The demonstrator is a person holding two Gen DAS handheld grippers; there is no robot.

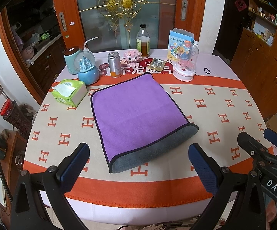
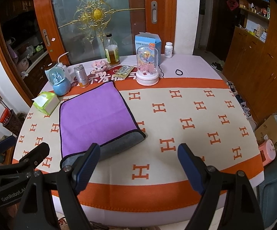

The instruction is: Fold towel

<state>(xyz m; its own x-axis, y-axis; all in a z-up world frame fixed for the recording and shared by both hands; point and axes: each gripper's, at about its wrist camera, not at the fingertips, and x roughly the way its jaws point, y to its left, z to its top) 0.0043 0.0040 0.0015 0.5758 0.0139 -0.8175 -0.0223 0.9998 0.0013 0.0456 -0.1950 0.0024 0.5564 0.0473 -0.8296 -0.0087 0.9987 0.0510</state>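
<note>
A purple towel point(image 1: 134, 115) with a dark hem lies folded flat on the table, its grey underside showing as a strip along the near edge. It also shows in the right wrist view point(image 2: 94, 115), left of centre. My left gripper point(image 1: 138, 164) is open and empty, held above the table's near edge just in front of the towel. My right gripper point(image 2: 138, 164) is open and empty, to the right of the towel's near corner. The right gripper also shows in the left wrist view point(image 1: 263, 141) at the right edge.
The round table point(image 2: 196, 115) has a cream cloth with orange H marks. Along its back stand a green tissue pack point(image 1: 69, 92), blue snow globe point(image 1: 87, 71), metal can point(image 1: 115, 65), bottle point(image 1: 143, 42), blue carton point(image 1: 180, 44), domed toy point(image 1: 185, 63), pill blister point(image 1: 157, 64) and hair tie point(image 1: 207, 70).
</note>
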